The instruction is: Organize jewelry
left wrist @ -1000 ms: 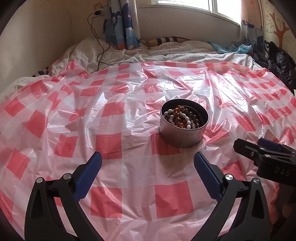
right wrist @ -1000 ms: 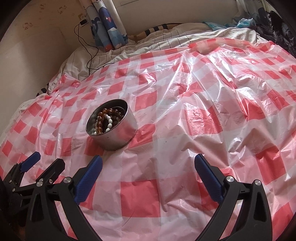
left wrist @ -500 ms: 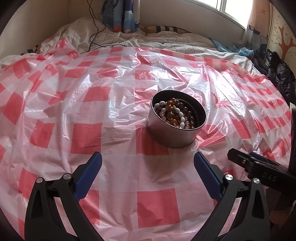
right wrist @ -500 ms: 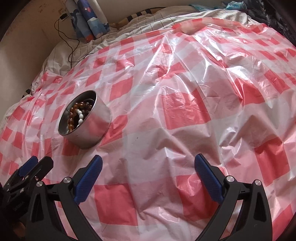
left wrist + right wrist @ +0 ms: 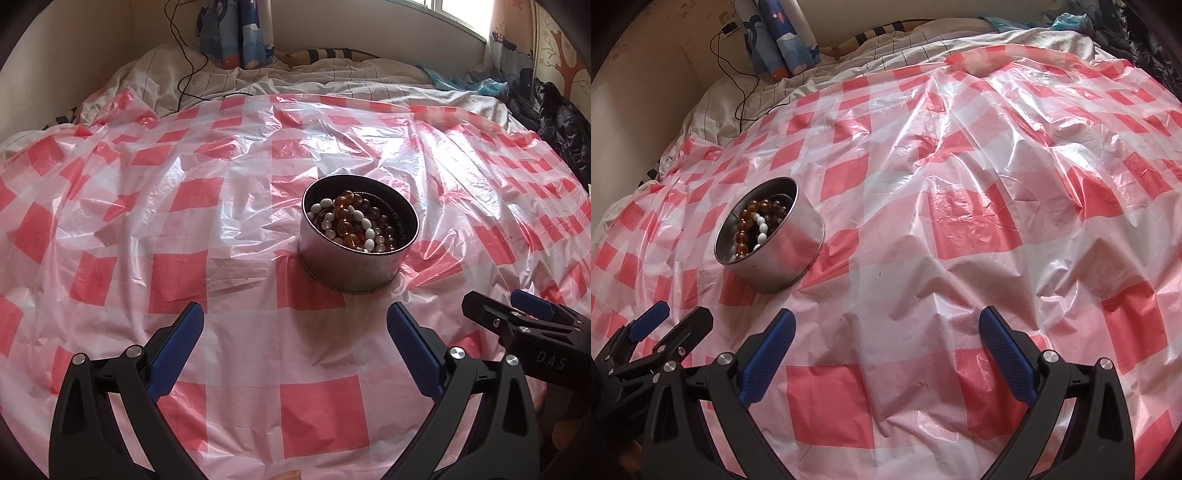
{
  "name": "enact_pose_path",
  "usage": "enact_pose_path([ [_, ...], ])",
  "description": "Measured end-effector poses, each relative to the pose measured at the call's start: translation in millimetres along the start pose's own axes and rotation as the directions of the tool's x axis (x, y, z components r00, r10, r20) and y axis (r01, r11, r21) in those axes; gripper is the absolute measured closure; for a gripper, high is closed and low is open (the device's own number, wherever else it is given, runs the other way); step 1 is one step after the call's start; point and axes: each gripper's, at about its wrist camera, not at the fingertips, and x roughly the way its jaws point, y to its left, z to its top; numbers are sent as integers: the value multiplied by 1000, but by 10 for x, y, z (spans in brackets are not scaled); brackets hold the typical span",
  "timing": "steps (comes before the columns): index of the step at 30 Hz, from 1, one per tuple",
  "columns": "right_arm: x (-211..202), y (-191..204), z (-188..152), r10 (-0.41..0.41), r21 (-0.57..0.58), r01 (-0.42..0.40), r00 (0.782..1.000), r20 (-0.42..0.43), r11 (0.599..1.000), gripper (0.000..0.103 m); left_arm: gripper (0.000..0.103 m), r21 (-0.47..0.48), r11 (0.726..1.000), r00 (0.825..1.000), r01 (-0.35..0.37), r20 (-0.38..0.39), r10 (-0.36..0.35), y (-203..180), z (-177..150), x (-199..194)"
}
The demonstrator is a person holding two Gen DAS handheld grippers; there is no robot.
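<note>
Wide stretch of crinkled red-and-white checked plastic sheet (image 5: 979,206) lies bare to the right of the round silver metal tin (image 5: 354,266), which stands upright mid-sheet, heaped with amber, white and dark bead strands (image 5: 351,221). Left gripper (image 5: 295,332) and right gripper (image 5: 886,332) both spread wide, empty, just short of it.

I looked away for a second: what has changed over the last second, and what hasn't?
Only the views shifted: the left gripper dipped, then tipped back up, and the right gripper swung right, pushing the tin leftward in its view. Nothing was gripped or released. Both grippers stay open, and the beads remain in the tin on the checked sheet.
</note>
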Motion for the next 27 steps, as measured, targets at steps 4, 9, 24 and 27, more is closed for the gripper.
enact_pose_path([
  [4, 3, 1, -2, 1, 1, -1, 1000, 0, 1000, 7, 8, 39, 998, 999, -46, -9, 46, -56, 4, 17],
  [9, 0, -2, -2, -3, -2, 3, 1000, 1, 1000, 7, 8, 51, 997, 998, -56, 10, 55, -89, 9, -22],
  [24, -25, 47, -18, -18, -32, 18, 1000, 15, 999, 7, 8, 38, 996, 997, -78, -23, 79, -80, -1, 45],
  [27, -24, 46, -16, -18, -34, 18, 1000, 15, 999, 7, 8, 39, 996, 996, -79, -25, 80, -85, -1, 43],
])
